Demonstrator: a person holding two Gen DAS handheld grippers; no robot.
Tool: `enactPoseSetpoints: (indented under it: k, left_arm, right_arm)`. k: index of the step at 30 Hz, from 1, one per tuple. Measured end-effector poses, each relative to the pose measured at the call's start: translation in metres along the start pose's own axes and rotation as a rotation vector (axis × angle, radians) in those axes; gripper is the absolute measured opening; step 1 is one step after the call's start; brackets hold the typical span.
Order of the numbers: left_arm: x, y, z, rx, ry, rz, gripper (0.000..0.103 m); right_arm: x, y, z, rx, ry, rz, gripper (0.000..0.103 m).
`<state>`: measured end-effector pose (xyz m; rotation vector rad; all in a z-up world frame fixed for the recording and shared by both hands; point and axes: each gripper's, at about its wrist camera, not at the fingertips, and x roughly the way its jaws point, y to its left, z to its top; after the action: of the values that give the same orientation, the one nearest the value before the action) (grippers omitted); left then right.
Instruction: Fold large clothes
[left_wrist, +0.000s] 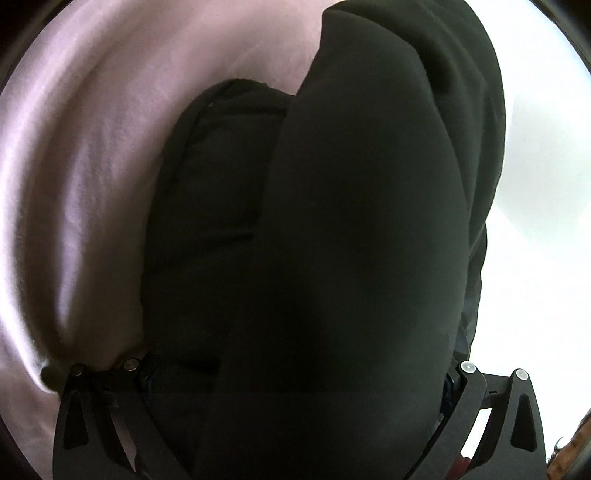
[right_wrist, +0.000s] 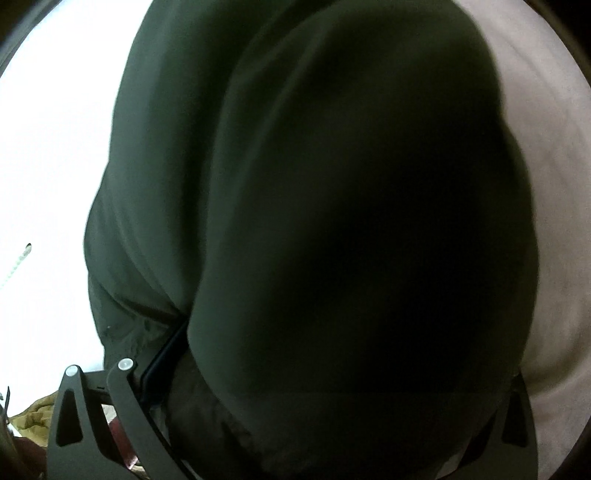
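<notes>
A large dark green garment (left_wrist: 351, 229) fills most of the left wrist view, bunched in thick folds, with a folded dark part (left_wrist: 214, 177) lying behind it on the pale pink cover. My left gripper (left_wrist: 295, 354) has its jaws spread wide, and the cloth bulges between and over them, hiding the fingertips. In the right wrist view the same garment (right_wrist: 351, 221) billows over my right gripper (right_wrist: 321, 362). Its jaws also stand wide apart, with the cloth covering the fingertips.
A pale pink bed cover (left_wrist: 81, 184) lies to the left in the left wrist view and to the right (right_wrist: 561, 240) in the right wrist view. Bright white ground (right_wrist: 44, 147) lies on the other side. A yellowish cloth (right_wrist: 33, 413) shows at the lower left.
</notes>
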<state>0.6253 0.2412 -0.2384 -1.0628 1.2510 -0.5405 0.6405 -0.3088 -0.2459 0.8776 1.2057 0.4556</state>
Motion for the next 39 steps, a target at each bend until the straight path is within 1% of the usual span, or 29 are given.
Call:
enactPoseSetpoints:
  k: [4, 6, 7, 8, 9, 10, 11, 12, 13, 14, 15, 16, 18, 19, 21, 25, 26, 27, 30, 31, 33, 37, 39]
  left_arm:
    - [0.009, -0.010, -0.007, 0.009, -0.025, 0.022, 0.102]
    - [0.012, -0.018, -0.013, 0.020, -0.040, 0.049, 0.100]
    - [0.012, -0.022, -0.016, 0.030, -0.045, 0.061, 0.098]
    - [0.013, -0.025, -0.017, 0.033, -0.047, 0.063, 0.091]
    - [0.013, -0.029, -0.020, 0.037, -0.051, 0.060, 0.082]
    - [0.014, -0.034, -0.024, 0.044, -0.057, 0.059, 0.078]
    - [0.014, -0.037, -0.027, 0.053, -0.060, 0.061, 0.070]
    - [0.016, -0.044, -0.031, 0.071, -0.063, 0.066, 0.062]
    - [0.017, -0.051, -0.035, 0.089, -0.064, 0.072, 0.059]
    - [0.019, -0.055, -0.038, 0.101, -0.062, 0.077, 0.053]
    - [0.021, -0.063, -0.042, 0.119, -0.059, 0.089, 0.048]
    - [0.022, -0.071, -0.046, 0.133, -0.058, 0.097, 0.046]
    - [0.023, -0.085, -0.053, 0.151, -0.065, 0.085, 0.037]
    - [0.022, -0.092, -0.056, 0.159, -0.071, 0.077, 0.035]
    - [0.017, -0.110, -0.062, 0.180, -0.089, 0.067, 0.030]
    - [0.006, -0.138, -0.077, 0.198, -0.121, 0.042, 0.025]
    - [-0.006, -0.144, -0.079, 0.203, -0.131, 0.028, 0.024]
    - [-0.009, -0.152, -0.082, 0.210, -0.137, 0.016, 0.024]
    - [-0.028, -0.176, -0.098, 0.247, -0.148, -0.022, 0.023]
    - [-0.033, -0.184, -0.104, 0.253, -0.154, -0.039, 0.023]
    - [-0.044, -0.194, -0.117, 0.257, -0.161, -0.060, 0.023]
    - [-0.065, -0.207, -0.143, 0.254, -0.163, -0.083, 0.023]
    - [-0.071, -0.210, -0.156, 0.277, -0.155, -0.072, 0.023]
  right_arm:
    - [0.008, 0.004, 0.000, 0.011, 0.026, -0.014, 0.103]
    - [0.009, 0.008, -0.001, 0.012, 0.019, -0.028, 0.103]
    - [0.009, 0.010, -0.003, 0.014, 0.012, -0.034, 0.103]
    - [0.009, 0.013, -0.004, 0.014, 0.001, -0.046, 0.103]
    - [0.009, 0.016, -0.006, 0.012, -0.009, -0.058, 0.100]
    - [0.009, 0.019, -0.008, 0.009, -0.019, -0.067, 0.092]
    - [0.009, 0.023, -0.010, 0.007, -0.029, -0.069, 0.087]
    - [0.008, 0.026, -0.012, 0.008, -0.035, -0.071, 0.075]
    - [0.008, 0.030, -0.014, 0.005, -0.040, -0.073, 0.061]
    - [0.007, 0.035, -0.016, 0.000, -0.045, -0.074, 0.055]
    - [0.007, 0.042, -0.018, -0.008, -0.049, -0.078, 0.045]
    - [0.007, 0.050, -0.019, -0.019, -0.051, -0.085, 0.038]
    - [0.007, 0.063, -0.023, -0.037, -0.055, -0.100, 0.031]
    - [0.007, 0.070, -0.024, -0.046, -0.057, -0.106, 0.028]
    - [0.005, 0.082, -0.024, -0.056, -0.068, -0.104, 0.025]
    - [-0.005, 0.106, -0.031, -0.072, -0.100, -0.066, 0.021]
    - [-0.009, 0.112, -0.032, -0.080, -0.110, -0.050, 0.020]
    - [-0.014, 0.119, -0.033, -0.091, -0.118, -0.037, 0.020]
    - [-0.024, 0.144, -0.038, -0.126, -0.133, -0.012, 0.019]
    - [-0.024, 0.154, -0.033, -0.132, -0.138, -0.007, 0.019]
    - [-0.036, 0.167, -0.040, -0.136, -0.147, 0.007, 0.019]
    - [-0.059, 0.182, -0.061, -0.145, -0.164, 0.027, 0.019]
    - [-0.068, 0.186, -0.070, -0.158, -0.174, 0.027, 0.019]
